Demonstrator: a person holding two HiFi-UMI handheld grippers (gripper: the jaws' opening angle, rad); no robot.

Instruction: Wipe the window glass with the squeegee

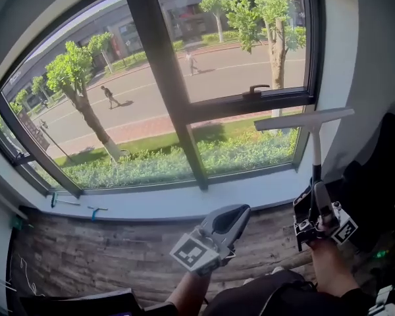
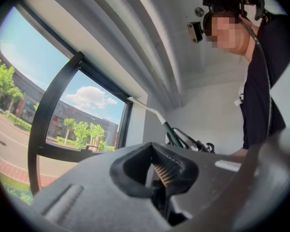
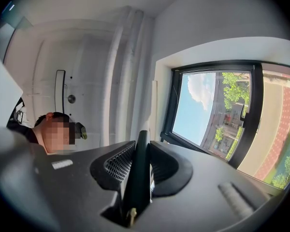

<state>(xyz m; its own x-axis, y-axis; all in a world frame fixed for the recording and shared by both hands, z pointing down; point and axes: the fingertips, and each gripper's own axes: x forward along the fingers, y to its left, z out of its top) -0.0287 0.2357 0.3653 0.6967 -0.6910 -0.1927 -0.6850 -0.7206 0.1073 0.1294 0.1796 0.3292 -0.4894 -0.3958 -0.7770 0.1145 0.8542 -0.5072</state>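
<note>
Squeegee (image 1: 315, 143) stands upright in our right gripper (image 1: 316, 188), its jaws pinching the dark handle. The white blade lies level before the window's (image 1: 243, 64) lower right pane, its right end near the frame's edge; we cannot tell if it touches glass. Our left gripper (image 1: 239, 212), jaws pressed together on nothing, hovers below the window's middle post. White sill (image 1: 151, 203) and wooden planks (image 1: 118, 249) run beneath the window.

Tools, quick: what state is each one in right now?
Left tool: closed, nothing in it.
Right tool: closed on the squeegee handle.
</note>
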